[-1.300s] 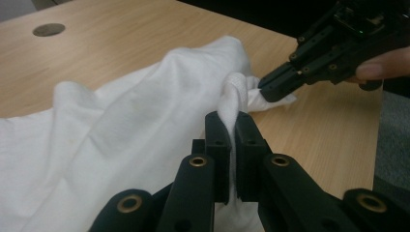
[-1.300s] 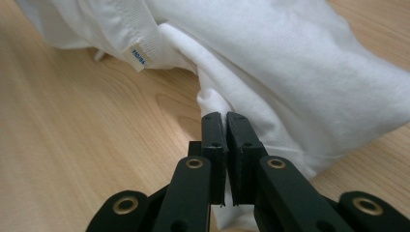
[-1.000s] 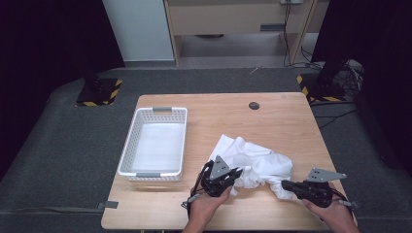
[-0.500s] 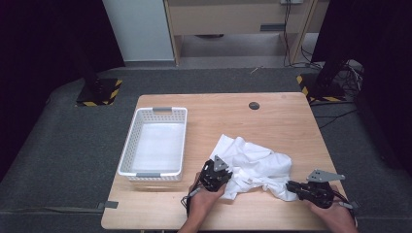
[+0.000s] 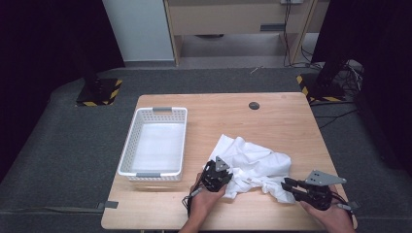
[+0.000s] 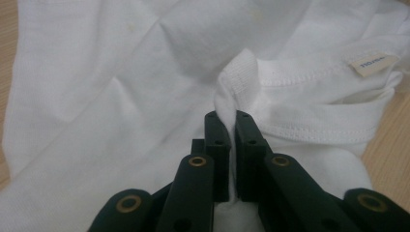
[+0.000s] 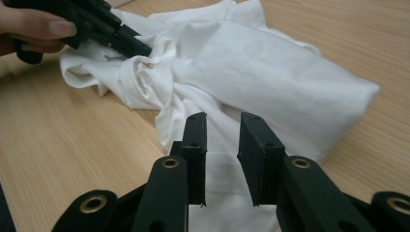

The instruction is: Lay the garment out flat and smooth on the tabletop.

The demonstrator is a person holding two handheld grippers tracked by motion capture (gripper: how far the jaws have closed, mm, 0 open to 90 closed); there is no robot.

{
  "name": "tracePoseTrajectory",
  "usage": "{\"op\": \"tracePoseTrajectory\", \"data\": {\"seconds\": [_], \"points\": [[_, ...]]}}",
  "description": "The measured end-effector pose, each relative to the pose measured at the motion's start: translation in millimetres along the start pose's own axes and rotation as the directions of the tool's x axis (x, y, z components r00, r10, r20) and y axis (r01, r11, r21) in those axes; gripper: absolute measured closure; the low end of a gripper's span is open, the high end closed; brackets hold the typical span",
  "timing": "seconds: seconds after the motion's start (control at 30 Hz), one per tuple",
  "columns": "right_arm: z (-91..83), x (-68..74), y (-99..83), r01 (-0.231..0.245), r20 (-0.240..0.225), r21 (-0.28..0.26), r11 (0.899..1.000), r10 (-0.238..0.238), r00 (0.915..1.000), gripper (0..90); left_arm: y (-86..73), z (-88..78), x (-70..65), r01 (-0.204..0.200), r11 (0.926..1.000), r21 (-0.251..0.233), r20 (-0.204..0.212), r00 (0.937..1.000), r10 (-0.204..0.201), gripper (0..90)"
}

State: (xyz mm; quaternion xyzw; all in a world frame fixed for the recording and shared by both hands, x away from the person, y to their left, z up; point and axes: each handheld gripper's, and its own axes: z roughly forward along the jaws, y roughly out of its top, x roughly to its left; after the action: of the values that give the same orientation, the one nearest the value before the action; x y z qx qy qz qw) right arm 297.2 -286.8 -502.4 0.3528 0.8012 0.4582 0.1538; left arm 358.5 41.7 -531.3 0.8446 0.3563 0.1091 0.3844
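The crumpled white cotton T-shirt point(image 5: 252, 165) lies on the wooden table point(image 5: 272, 116) between your grippers, long axis running across from one to the other. Your left gripper point(image 5: 217, 177) is clamped on a fold by the collar; your right gripper point(image 5: 286, 187) has just been opening, cloth loose between its jaws

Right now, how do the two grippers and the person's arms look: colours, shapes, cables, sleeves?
Both grippers are black. The left gripper and the right gripper each carry a grey three-cornered plate on top. Their fingers are flat, rectangular black pads on black links with brass-coloured rivets. A thin dark cable trails from the left gripper towards the table's near edge. The forearms are bare, with no sleeves in view.
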Motion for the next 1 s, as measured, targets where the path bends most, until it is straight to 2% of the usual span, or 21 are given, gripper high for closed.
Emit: {"op": "tracePoseTrajectory", "data": {"seconds": [0.2, 0.3, 0.4, 0.5, 0.67, 0.83, 1.0], "points": [[8.9, 14.6, 3.5, 0.061, -0.032, -0.002, 0.998, -0.061, 0.9976, 64.5, 0.2, 0.3, -1.5, -0.010, 0.9999, 0.002, 0.002, 1.0000, 0.010, 87.0], [13.5, 23.0, 5.5, 0.094, -0.050, -0.010, 0.995, -0.095, 0.9942, 61.8, 0.8, 0.8, -3.7, -0.019, 0.9998, 0.005, 0.006, 0.9998, 0.019, 87.0], [19.9, 29.6, 5.4, 0.126, -0.060, 0.005, 0.992, -0.126, 0.9902, 60.4, 1.1, 1.6, -6.3, -0.028, 0.9996, 0.005, 0.011, 0.9995, 0.028, 87.0], [26.3, 32.8, 2.9, 0.152, -0.054, 0.042, 0.988, -0.149, 0.9873, 58.6, 1.6, 2.2, -8.7, -0.037, 0.9993, 0.008, 0.013, 0.9992, 0.037, 87.0], [32.5, 35.8, 0.2, 0.185, -0.044, 0.071, 0.980, -0.183, 0.9822, 55.2, 1.9, 2.6, -9.4, -0.044, 0.9990, 0.009, 0.020, 0.9988, 0.044, 87.0], [38.6, 36.1, -3.9, 0.204, -0.032, 0.106, 0.973, -0.202, 0.9790, 52.7, 1.7, 2.7, -9.7, -0.043, 0.9991, 0.007, 0.022, 0.9989, 0.042, 87.0], [45.1, 37.1, -7.1, 0.220, -0.021, 0.135, 0.966, -0.219, 0.9755, 54.2, 1.4, 2.5, -12.8, -0.051, 0.9986, 0.010, 0.026, 0.9983, 0.051, 86.9]]}}
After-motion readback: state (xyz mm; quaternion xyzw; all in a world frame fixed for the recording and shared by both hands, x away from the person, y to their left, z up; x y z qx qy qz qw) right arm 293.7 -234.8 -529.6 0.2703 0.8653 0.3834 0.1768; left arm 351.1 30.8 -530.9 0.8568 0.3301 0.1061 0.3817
